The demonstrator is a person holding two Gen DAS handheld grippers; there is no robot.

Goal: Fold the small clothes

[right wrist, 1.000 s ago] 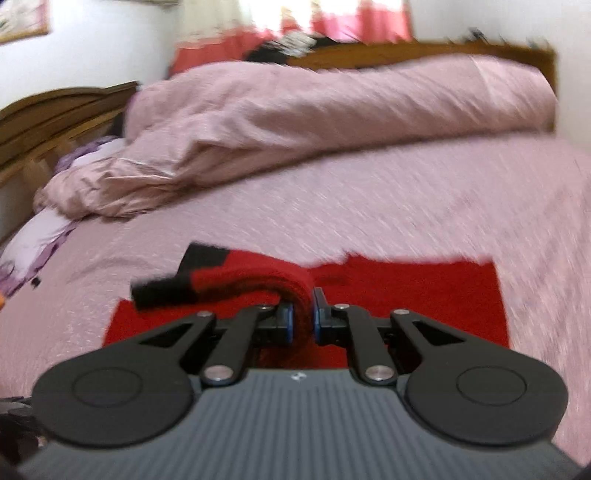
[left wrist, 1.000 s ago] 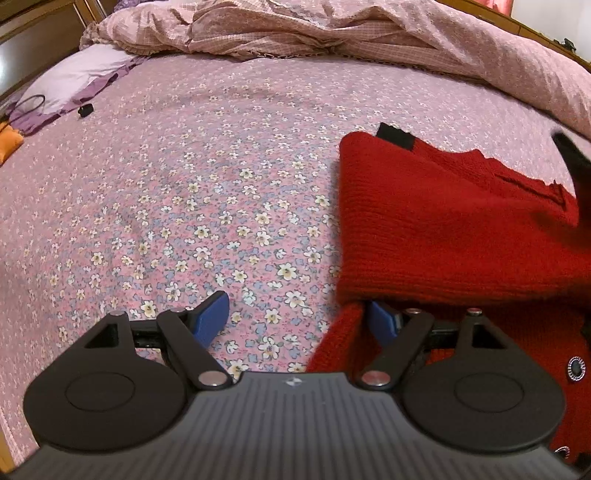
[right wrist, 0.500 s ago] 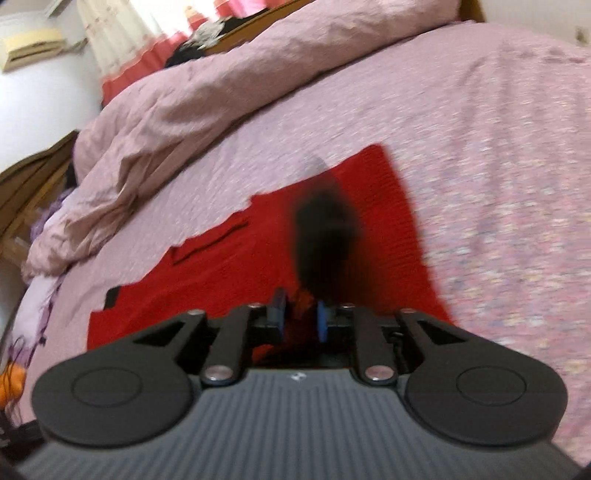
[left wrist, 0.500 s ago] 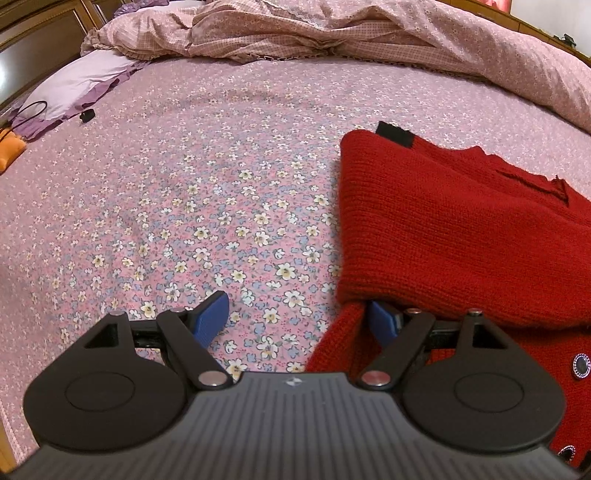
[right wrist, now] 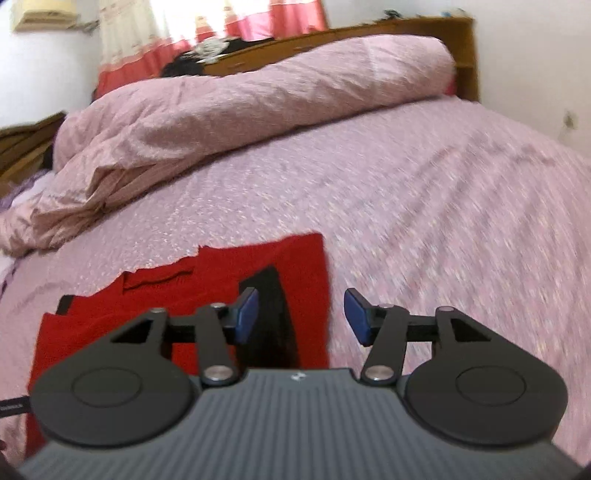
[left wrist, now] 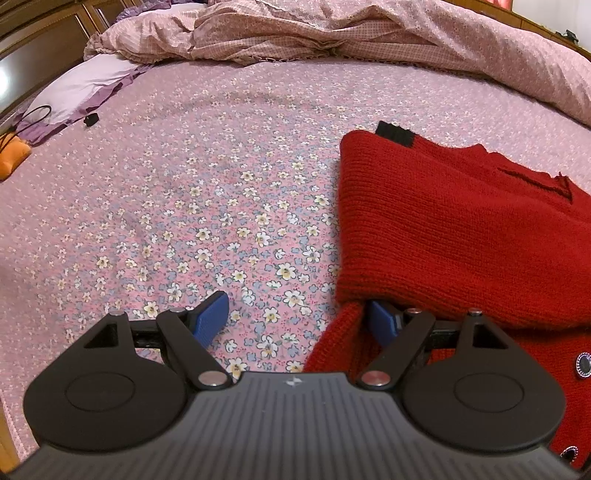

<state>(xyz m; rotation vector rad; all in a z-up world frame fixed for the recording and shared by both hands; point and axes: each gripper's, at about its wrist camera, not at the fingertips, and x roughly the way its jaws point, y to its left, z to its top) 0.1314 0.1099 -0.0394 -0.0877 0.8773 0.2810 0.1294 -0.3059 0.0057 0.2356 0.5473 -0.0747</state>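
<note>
A red knitted cardigan (left wrist: 443, 229) with black cuffs lies flat on the floral bedsheet (left wrist: 192, 192), its left sleeve folded over the body. My left gripper (left wrist: 295, 321) is open at the cardigan's near left edge; its right finger sits under the folded knit, its left finger over bare sheet. In the right wrist view the cardigan (right wrist: 184, 295) lies below and left, with a black cuff (right wrist: 271, 317) lying on top of it. My right gripper (right wrist: 301, 317) is open and empty above the cardigan's right edge.
A crumpled pink quilt (left wrist: 351, 33) is heaped along the far side of the bed; it also shows in the right wrist view (right wrist: 240, 122). A lilac pillow (left wrist: 85, 88), a black cable and an orange object (left wrist: 11, 158) lie at far left. Wooden headboard (right wrist: 369, 40) behind.
My right gripper was shut on the cardigan's sleeve, carried it across the body, then opened and let it drop; the black cuff now lies on the cardigan. The left gripper barely moved.
</note>
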